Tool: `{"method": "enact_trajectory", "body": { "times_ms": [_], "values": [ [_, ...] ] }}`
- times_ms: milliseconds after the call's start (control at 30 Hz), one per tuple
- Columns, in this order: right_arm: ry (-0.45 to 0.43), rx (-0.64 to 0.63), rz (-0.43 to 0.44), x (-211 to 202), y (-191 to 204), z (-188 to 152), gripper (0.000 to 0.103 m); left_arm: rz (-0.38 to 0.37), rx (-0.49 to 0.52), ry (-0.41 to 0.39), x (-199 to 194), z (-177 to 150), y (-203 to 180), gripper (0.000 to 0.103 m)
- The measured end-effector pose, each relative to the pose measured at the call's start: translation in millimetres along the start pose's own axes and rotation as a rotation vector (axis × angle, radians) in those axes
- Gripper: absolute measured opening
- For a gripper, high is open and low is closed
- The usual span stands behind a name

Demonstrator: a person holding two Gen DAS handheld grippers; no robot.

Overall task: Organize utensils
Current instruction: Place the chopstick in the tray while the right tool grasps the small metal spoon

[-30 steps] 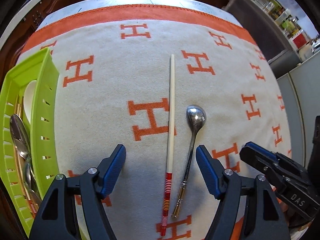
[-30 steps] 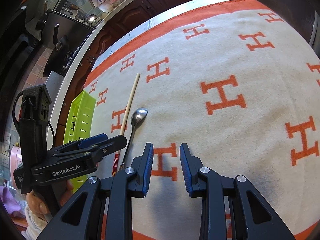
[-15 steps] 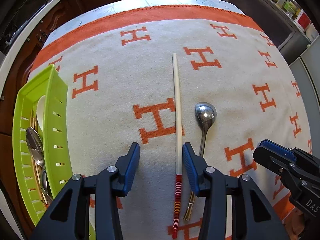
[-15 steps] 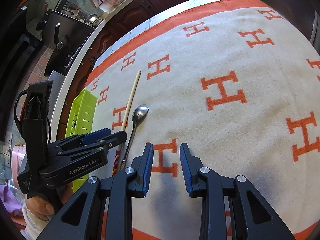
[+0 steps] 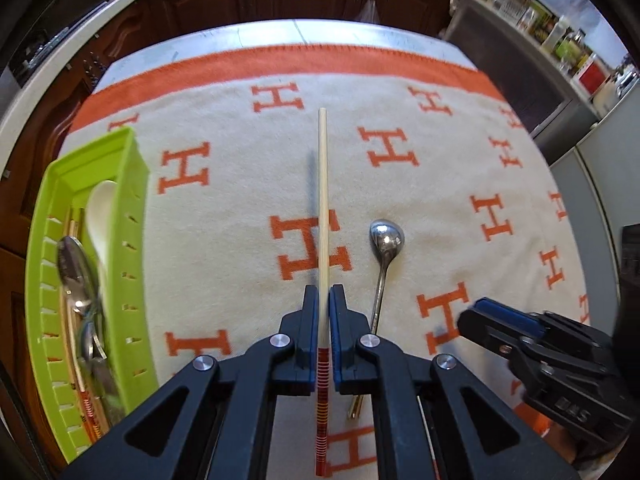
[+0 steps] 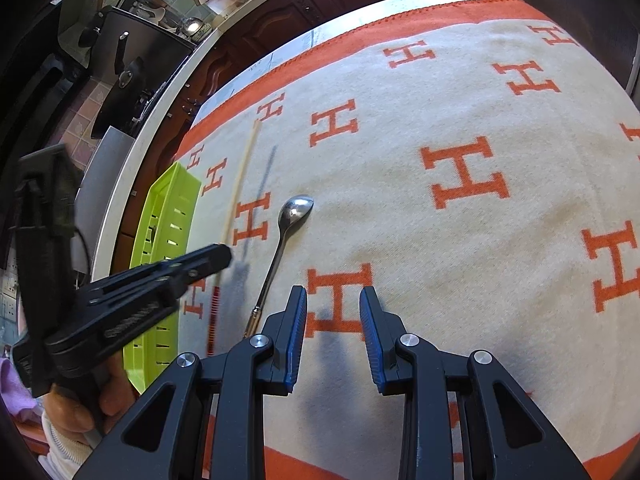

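Blue-padded and black, the left gripper (image 5: 324, 320) has just been closing and now its jaws stand clamped on the chopstick (image 5: 322, 216), pinching it where the pale shaft meets the red-striped butt. A shadow lying apart from the stick suggests it is already lifted clear of the blanket (image 5: 224, 208). So the step in hand is the pick-up of the chopstick. The next move, as I judge it, calls for carrying it leftward to the green tray (image 5: 132, 216), which already holds spoons and striped sticks, and laying it in parallel to the tray's length. The chopstick's long axis runs straight away from the gripper, tip pointing toward the blanket's orange border, roughly parallel to the tray. Right of the chopstick, the metal spoon (image 5: 385, 252) lies on the blanket, bowl away. The right gripper (image 6: 333, 336) hovers right of the spoon, jaws apart and holding nothing.
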State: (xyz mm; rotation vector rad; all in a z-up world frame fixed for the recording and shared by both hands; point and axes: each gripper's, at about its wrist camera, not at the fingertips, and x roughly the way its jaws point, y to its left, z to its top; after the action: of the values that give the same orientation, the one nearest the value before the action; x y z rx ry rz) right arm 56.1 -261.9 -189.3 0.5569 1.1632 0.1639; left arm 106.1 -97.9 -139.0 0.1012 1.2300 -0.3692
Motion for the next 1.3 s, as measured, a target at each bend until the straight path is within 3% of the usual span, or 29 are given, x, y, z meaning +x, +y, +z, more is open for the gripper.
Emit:
{"method": "enact_trajectory", "body": {
  "times_ms": [167,367,533,867,967,1300],
  "values": [
    [0.036,-0.003,0.003,9,10,2,0.029,-0.016,-0.022,-0.052,-36,-1,3,0.003],
    [0.129,0.004,-0.021,34,34,15,0.029,-0.005,-0.092,-0.128,-86,-17,43,0.003],
    [0.135,-0.004,-0.125,48,56,28,0.029,0.051,-0.151,-0.163,-113,-29,88,0.003],
    [0.133,-0.233,-0.489,79,117,26,0.029,0.112,-0.24,-0.126,-101,-48,150,0.003],
    [0.123,-0.252,-0.513,82,123,25,0.027,0.124,-0.243,-0.113,-94,-51,160,0.003],
    [0.1,-0.249,-0.477,81,120,14,0.009,0.122,-0.267,-0.064,-68,-57,178,0.003]
  ]
}}
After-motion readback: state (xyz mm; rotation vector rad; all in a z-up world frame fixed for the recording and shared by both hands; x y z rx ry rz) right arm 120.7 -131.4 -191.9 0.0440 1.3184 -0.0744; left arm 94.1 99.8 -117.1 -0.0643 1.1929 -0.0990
